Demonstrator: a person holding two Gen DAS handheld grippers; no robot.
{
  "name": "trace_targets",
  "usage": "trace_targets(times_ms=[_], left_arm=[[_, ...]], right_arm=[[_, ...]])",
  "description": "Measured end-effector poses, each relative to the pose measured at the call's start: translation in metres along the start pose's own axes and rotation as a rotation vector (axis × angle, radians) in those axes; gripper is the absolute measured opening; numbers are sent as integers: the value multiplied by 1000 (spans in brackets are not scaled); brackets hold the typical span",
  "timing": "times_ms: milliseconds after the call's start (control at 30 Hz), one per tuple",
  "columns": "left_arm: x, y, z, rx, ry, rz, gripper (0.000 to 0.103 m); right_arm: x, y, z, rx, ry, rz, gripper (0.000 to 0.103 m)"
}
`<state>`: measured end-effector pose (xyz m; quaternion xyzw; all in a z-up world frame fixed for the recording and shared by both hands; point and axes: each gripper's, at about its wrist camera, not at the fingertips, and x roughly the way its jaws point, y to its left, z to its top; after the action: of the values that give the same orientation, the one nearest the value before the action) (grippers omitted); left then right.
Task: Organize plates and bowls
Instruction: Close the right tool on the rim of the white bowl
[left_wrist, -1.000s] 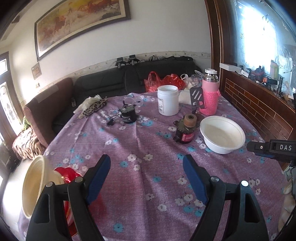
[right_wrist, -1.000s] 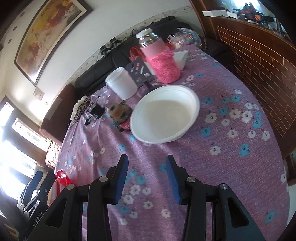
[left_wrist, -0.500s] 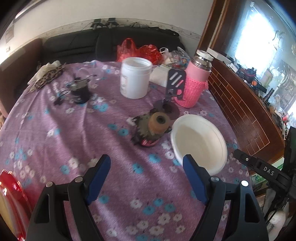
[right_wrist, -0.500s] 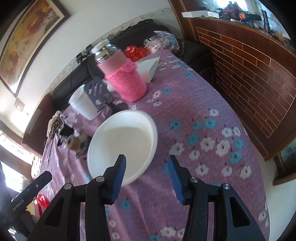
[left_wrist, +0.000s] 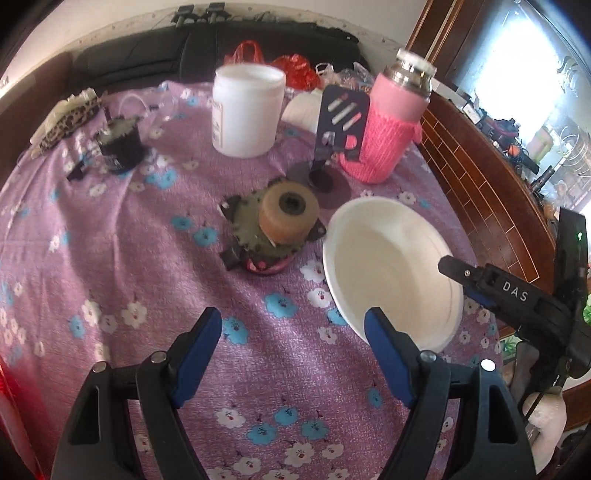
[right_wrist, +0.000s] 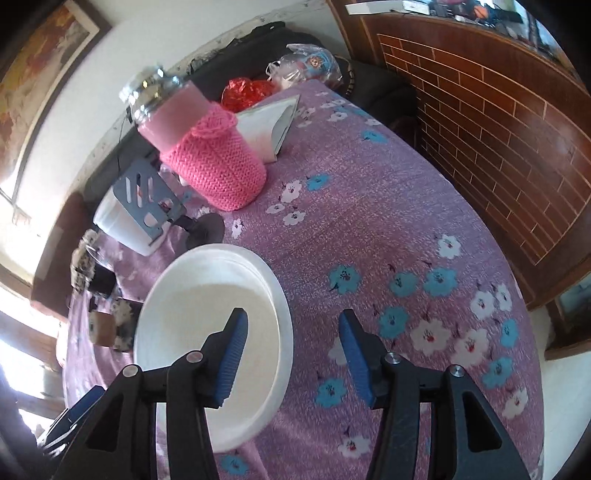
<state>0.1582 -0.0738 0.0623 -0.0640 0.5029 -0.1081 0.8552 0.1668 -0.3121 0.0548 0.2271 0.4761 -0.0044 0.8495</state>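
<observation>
White bowl (right_wrist: 207, 314), empty, sits on the flowered tablecloth (right_wrist: 388, 221) near its right edge. The right gripper (right_wrist: 291, 354), nearer, straddles its rim, jaws spread and just widened, pads not pressing. The left gripper (left_wrist: 295, 350) hangs wide open just left of the bowl (left_wrist: 391, 273). Behind: a white tub (left_wrist: 247, 110) and pink-sleeved flask (left_wrist: 388, 125), contents unseen.

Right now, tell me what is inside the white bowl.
The white bowl looks empty: only its bare white inside shows. One finger of the right tongs covers part of the near side, so that patch stays unseen.
</observation>
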Motion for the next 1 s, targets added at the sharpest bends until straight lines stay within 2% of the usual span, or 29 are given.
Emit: trace_targets(times_ms=[33, 67, 100, 133, 167, 300, 567, 600, 667, 767, 1000], left_arm=[[4, -2, 0, 2, 8, -1, 79], [8, -4, 0, 0, 15, -3, 79], [12, -5, 0, -4, 21, -9, 78], [16, -6, 0, -9, 29, -15, 75], [20, -7, 0, -17, 42, -15, 71], [27, -3, 0, -37, 56, -21, 70], [37, -4, 3, -48, 82, -59, 68], [38, -6, 3, -46, 83, -59, 66], [42, -10, 4, -40, 92, -59, 47], [50, -14, 5, -58, 122, -83, 38], [60, -25, 9, -52, 115, -54, 37]], right_arm=[[1, 5, 0, -27, 0, -14, 51], [2, 9, -1, -49, 1, -28, 41], [4, 13, -1, -71, 9, -42, 22], [7, 16, -2, -87, 26, -51, 14], [8, 18, -2, -96, 34, -59, 12], [5, 18, -6, -112, 60, -61, 10], [-6, -6, -17, -18, 170, 71, 11], [-6, -9, -18, -5, 184, 87, 11], [-4, -14, -19, 15, 202, 107, 11], [-1, -15, -16, 10, 187, 92, 11], [5, -5, -14, -46, 123, 21, 12]])
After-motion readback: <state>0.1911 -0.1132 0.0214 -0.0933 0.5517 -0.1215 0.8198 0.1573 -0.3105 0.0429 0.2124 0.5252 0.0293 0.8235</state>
